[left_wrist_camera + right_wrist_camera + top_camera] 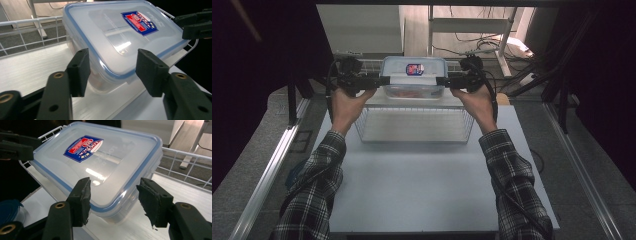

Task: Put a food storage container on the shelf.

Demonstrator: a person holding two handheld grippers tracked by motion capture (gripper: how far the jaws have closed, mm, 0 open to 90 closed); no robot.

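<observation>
from up high i can't read the label point(414, 69) on the container point(414, 80); it's too small. its contents are a reddish blur behind the cloudy wall. in my left gripper view the container's point(110, 37) base is hidden behind the jaws, and the far gripper point(197, 23) is cut off at the edge. i can't tell whether my pads touch it.

Glossy clear plastic box point(120, 42)
</observation>
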